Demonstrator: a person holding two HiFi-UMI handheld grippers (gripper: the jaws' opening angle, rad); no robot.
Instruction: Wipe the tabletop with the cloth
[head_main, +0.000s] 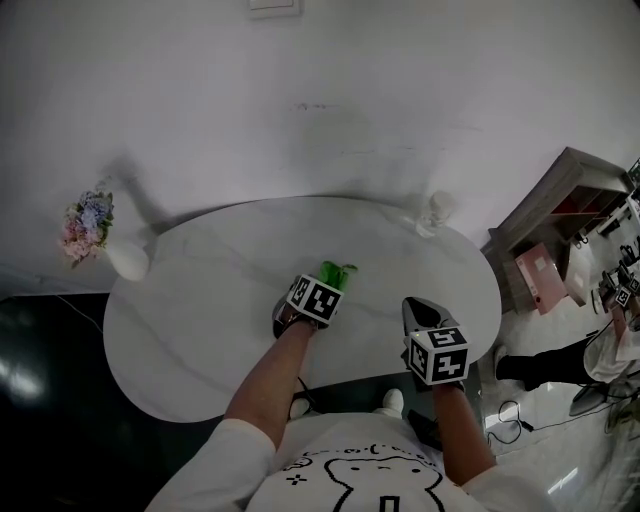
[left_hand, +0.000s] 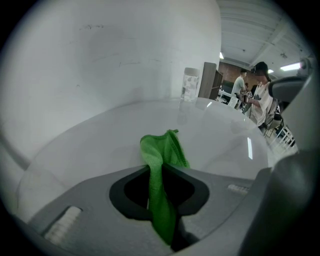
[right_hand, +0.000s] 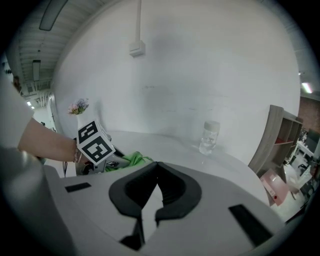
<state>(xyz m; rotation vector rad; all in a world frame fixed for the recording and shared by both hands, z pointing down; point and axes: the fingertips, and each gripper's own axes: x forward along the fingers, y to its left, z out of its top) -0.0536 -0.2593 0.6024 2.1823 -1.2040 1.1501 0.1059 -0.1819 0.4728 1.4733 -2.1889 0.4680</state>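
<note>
A green cloth (head_main: 337, 274) is pinched in my left gripper (head_main: 322, 287) near the middle of the white oval tabletop (head_main: 200, 320). In the left gripper view the cloth (left_hand: 161, 165) runs between the shut jaws, and its free end rests on the table ahead. My right gripper (head_main: 422, 312) hovers over the table's near right edge, jaws shut on nothing (right_hand: 156, 192). From the right gripper view I see the left gripper's marker cube (right_hand: 95, 143) with the cloth (right_hand: 131, 160) beside it.
A white vase of pastel flowers (head_main: 100, 240) stands at the table's left end. A clear bottle (head_main: 436, 211) stands at the far right edge near the wall. A wooden shelf unit (head_main: 560, 230) and a person (head_main: 600, 350) are off to the right.
</note>
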